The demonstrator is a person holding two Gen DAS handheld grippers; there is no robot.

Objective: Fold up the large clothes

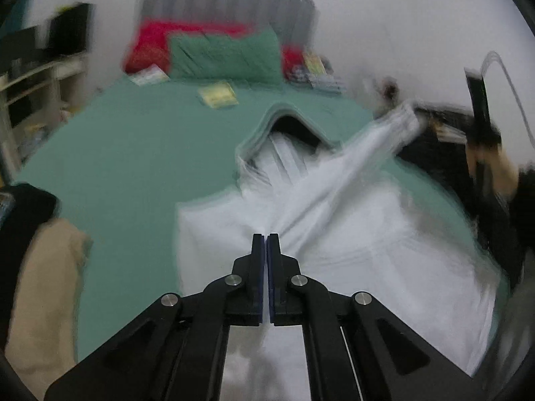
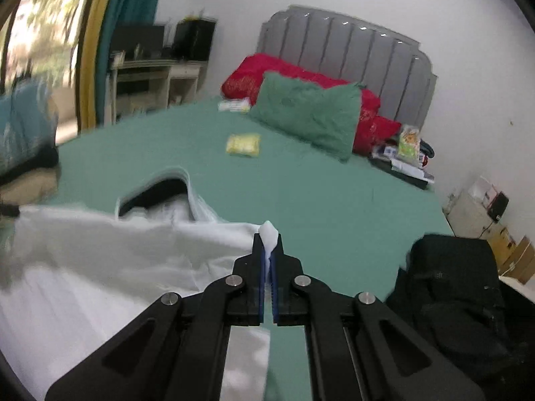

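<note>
Both hand-held grippers, left point(image 1: 266, 235) and right point(image 2: 268, 235), pinch the white garment point(image 1: 334, 234) spread ahead.

White garment point(image 1: 351, 250), large, crumpled, spread over green bed point(image 1: 133, 153); dark-lined neck opening toward 12 o'clock; one sleeve point(image 1: 374, 147) lifted toward 2 o'clock; fabric tip pinched in right tongs point(image 2: 268, 238).

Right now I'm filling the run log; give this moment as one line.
stage: folding | left gripper: shut on white garment | right gripper: shut on white garment, sleeve lifted | surface: green bed
</note>
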